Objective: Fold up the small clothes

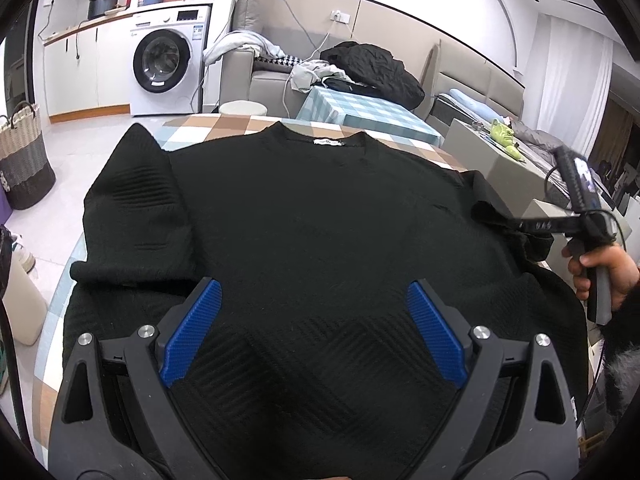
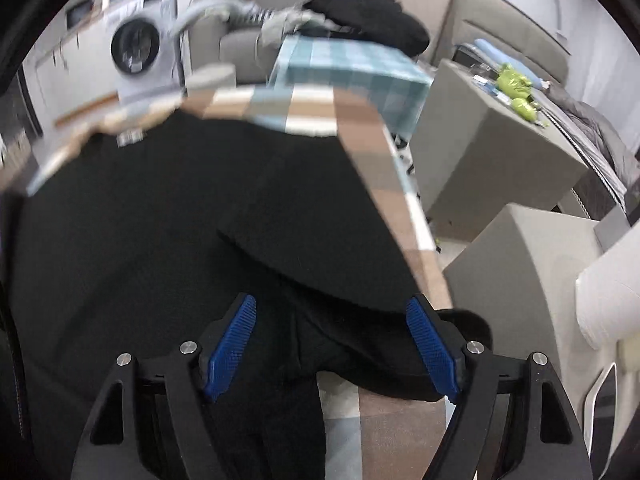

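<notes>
A black knit sweater (image 1: 312, 216) lies flat on the checked tablecloth (image 1: 224, 124), its collar and white label (image 1: 328, 142) at the far side. Its left sleeve (image 1: 136, 208) lies folded down along the body. My left gripper (image 1: 316, 320) hovers open over the hem, blue pads (image 1: 196, 332) wide apart, nothing pinched. In the right wrist view, which is blurred, my right gripper (image 2: 332, 340) stands open above the right sleeve (image 2: 320, 240) near the table's right edge; the cuff lies loose below its pads. A hand (image 1: 600, 272) holds that gripper (image 1: 520, 226) at the sweater's right side.
Beyond the table stand a second table with blue checked cloth (image 1: 368, 112), a sofa with piled clothes (image 1: 372, 64) and a washing machine (image 1: 164, 60). A woven basket (image 1: 24, 156) sits on the floor at left. Grey blocks (image 2: 492, 152) with a green toy (image 2: 516, 80) stand at right.
</notes>
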A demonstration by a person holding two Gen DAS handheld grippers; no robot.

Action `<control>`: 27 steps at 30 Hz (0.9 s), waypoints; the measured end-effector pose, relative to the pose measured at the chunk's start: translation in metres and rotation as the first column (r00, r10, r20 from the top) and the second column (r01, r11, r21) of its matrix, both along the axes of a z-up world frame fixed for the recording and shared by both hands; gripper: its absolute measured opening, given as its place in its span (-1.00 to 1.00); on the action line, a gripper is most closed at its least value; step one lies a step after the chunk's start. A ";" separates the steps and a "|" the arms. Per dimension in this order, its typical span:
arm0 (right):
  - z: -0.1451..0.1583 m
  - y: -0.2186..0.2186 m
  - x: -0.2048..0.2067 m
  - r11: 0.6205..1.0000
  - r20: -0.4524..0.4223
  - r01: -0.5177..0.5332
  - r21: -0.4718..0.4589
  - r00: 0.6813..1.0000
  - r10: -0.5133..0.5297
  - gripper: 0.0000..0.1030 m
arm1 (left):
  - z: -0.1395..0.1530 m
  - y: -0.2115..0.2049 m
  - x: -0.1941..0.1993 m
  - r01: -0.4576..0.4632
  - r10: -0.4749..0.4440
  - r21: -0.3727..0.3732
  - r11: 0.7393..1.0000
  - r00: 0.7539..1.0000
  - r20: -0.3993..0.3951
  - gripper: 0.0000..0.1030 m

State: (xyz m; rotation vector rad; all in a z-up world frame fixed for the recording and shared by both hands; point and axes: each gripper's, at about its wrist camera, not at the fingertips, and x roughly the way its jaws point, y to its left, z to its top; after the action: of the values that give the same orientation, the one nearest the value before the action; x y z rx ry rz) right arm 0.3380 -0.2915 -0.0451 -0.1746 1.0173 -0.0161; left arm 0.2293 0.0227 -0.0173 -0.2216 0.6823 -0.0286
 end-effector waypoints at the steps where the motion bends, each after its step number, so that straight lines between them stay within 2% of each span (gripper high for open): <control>1: -0.005 0.000 0.002 1.000 -0.012 0.004 -0.011 1.000 -0.004 0.54 | -0.001 0.001 0.001 -0.002 0.002 -0.005 1.000 1.000 -0.004 0.82; 5: -0.022 -0.007 0.012 0.995 -0.063 0.039 -0.090 0.997 -0.045 0.54 | -0.005 0.004 0.004 -0.003 0.003 -0.009 1.000 1.000 -0.011 0.82; 7: -0.024 -0.012 0.016 0.996 -0.072 0.038 -0.082 0.996 -0.044 0.46 | -0.005 0.005 0.005 -0.006 0.006 -0.005 1.000 1.000 -0.010 0.82; 13: -0.007 -0.030 0.023 0.992 -0.051 0.053 0.111 0.998 -0.048 -0.14 | -0.006 0.005 0.008 -0.006 0.006 -0.004 1.000 1.000 -0.012 0.81; 15: -0.006 -0.037 0.028 0.983 -0.058 0.065 0.174 0.997 -0.056 -0.21 | -0.006 0.003 0.008 -0.005 0.005 0.001 1.000 1.000 -0.011 0.82; 16: -0.005 -0.042 0.029 0.976 -0.058 0.075 0.204 0.996 -0.065 -0.33 | -0.005 0.003 0.008 -0.004 0.004 0.004 1.000 1.000 -0.009 0.82; 19: -0.001 -0.050 0.031 0.952 -0.075 0.100 0.289 0.994 -0.081 -0.34 | -0.005 0.004 0.007 -0.005 0.005 0.013 1.000 1.000 -0.004 0.82; 21: 0.001 -0.054 0.032 0.941 -0.061 0.103 0.323 0.994 -0.088 -0.37 | -0.005 0.005 0.007 -0.008 0.008 0.011 1.000 1.000 -0.005 0.82; 23: 0.004 -0.057 0.031 0.938 -0.042 0.111 0.328 0.994 -0.103 -0.51 | -0.005 0.006 0.006 -0.010 0.010 0.005 1.000 1.000 -0.008 0.82; 25: 0.004 -0.058 0.031 0.935 -0.038 0.100 0.340 0.995 -0.093 -0.84 | -0.005 0.007 0.007 -0.009 0.009 0.004 1.000 1.000 -0.007 0.82; 27: 0.005 -0.059 0.032 0.925 -0.028 0.091 0.368 0.996 -0.087 -0.89 | -0.005 0.006 0.006 -0.007 0.007 0.004 1.000 1.000 -0.002 0.82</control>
State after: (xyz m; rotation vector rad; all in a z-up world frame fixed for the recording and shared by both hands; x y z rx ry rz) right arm 0.3696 -0.3506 -0.0406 0.2168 1.0208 0.0937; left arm 0.2358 0.0289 -0.0227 -0.2199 0.6836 -0.0202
